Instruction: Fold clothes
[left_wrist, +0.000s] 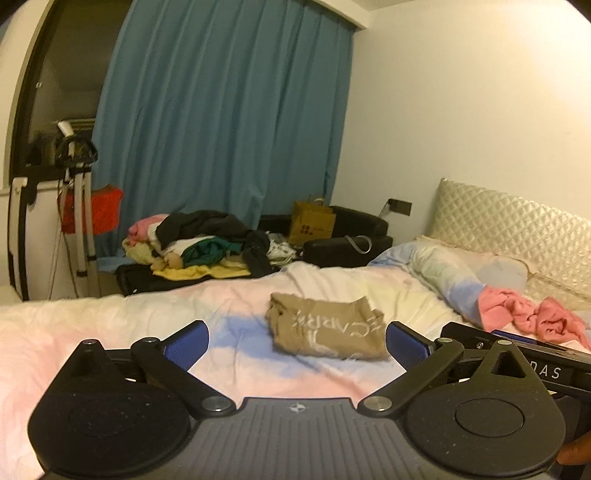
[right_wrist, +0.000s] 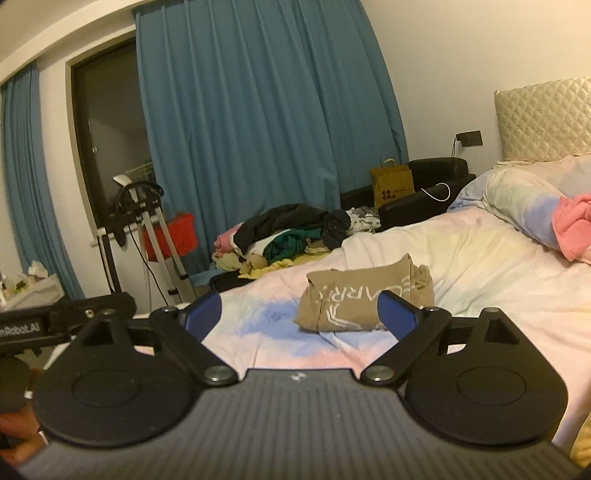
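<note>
Both tools spread wide and empty; folded tan garment on the bed.

The left tool (left_wrist: 297, 341) and right tool (right_wrist: 299, 314) hold nothing and hang above the pastel bed sheet (left_wrist: 110, 332). The folded tan garment (left_wrist: 327, 330) lies just beyond, unobstructed. A pink garment (left_wrist: 532, 317) lies crumpled near the pillow (left_wrist: 461, 269). Farther back, a heap of unfolded clothes (left_wrist: 207, 240), a brown paper bag (left_wrist: 312, 223) and blue curtains (left_wrist: 229, 103).
</note>
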